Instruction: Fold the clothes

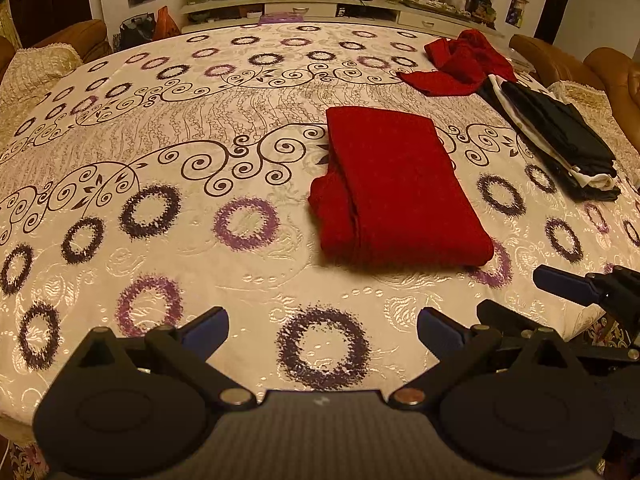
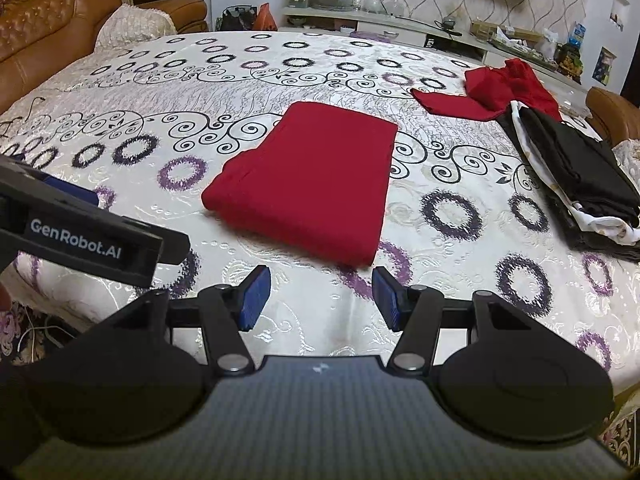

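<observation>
A red garment (image 1: 396,188) lies folded into a neat rectangle on the patterned bed cover (image 1: 200,240); it also shows in the right wrist view (image 2: 312,180). My left gripper (image 1: 323,330) is open and empty, hovering short of the folded garment near the front edge. My right gripper (image 2: 321,298) is open and empty, just in front of the garment's near edge. The right gripper also shows at the right in the left wrist view (image 1: 580,284). The left gripper's body appears at the left of the right wrist view (image 2: 80,236).
An unfolded red garment (image 1: 464,62) lies crumpled at the far right, also seen in the right wrist view (image 2: 504,90). A stack of folded black and white clothes (image 1: 560,140) sits at the right edge. Brown sofas (image 2: 48,28) flank the bed; a cluttered shelf (image 1: 320,4) runs behind.
</observation>
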Available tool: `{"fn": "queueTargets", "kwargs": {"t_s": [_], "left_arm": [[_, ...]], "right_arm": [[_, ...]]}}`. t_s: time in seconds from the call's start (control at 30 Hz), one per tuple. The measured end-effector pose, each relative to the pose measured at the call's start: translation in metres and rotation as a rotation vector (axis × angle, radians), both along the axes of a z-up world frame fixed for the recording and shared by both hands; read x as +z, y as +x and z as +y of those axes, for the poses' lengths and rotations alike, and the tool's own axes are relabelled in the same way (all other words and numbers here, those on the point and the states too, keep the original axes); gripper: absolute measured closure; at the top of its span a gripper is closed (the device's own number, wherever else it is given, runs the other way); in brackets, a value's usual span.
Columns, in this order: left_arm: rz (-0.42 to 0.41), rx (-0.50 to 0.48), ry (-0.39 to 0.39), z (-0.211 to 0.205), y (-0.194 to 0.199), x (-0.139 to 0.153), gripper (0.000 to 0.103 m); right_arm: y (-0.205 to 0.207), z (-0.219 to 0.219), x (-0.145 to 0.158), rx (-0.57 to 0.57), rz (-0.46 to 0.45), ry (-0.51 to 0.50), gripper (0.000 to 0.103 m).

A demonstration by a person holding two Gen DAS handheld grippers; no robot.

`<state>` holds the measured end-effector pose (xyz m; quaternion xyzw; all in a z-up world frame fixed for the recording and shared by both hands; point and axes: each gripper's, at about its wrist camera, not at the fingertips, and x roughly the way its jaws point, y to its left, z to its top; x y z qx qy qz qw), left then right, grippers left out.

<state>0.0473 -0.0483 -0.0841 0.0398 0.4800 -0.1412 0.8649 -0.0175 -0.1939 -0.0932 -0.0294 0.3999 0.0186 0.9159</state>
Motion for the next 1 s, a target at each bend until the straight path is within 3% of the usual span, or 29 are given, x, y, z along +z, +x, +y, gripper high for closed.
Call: {"fn": "queueTargets", "kwargs": {"t_s": [0.7, 0.8, 1.0], "left_arm": [[0.024, 0.006, -0.031, 0.004, 0.003, -0.002, 0.000], [0.069, 0.013, -0.097, 0.009, 0.010, -0.003, 0.000], [0.203, 0.028, -0.342, 0.022, 0.031, -0.010, 0.000]], "right_arm": [[0.004, -0.003, -0.001, 0.001, -0.019, -0.009, 0.039], [0.008, 0.001, -0.008, 0.063, -0.034, -0.063, 0.039], [0.019, 0.012, -0.022, 0.271, -0.090, -0.247, 0.039]]}}
